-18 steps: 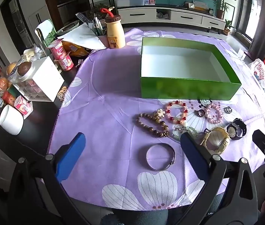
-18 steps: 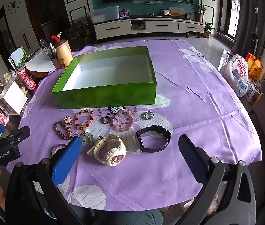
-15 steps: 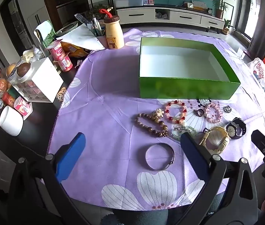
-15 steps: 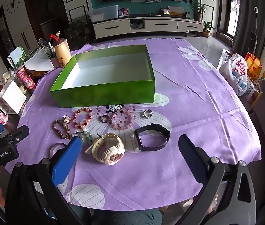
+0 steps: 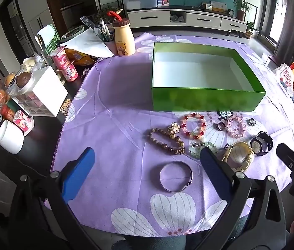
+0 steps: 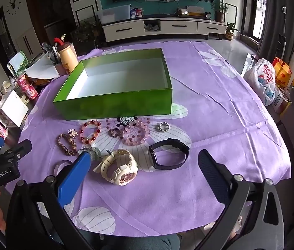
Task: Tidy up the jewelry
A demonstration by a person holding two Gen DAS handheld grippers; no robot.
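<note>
Both tongs stand wide apart with nothing between them. The left gripper [image 5: 147,158] hovers over the silver bangle [image 5: 176,176], its right finger [image 5: 213,166] covering part of the pale green bracelet [image 5: 196,146]. The right gripper [image 6: 144,162] hangs over the cream watch [image 6: 119,169] and black watch [image 6: 168,154]. The jewelry lies on the purple cloth [image 6: 219,125] just in front of the green box [image 6: 115,104] — the bangle is half hidden there behind the blue finger [image 6: 74,177].
</note>
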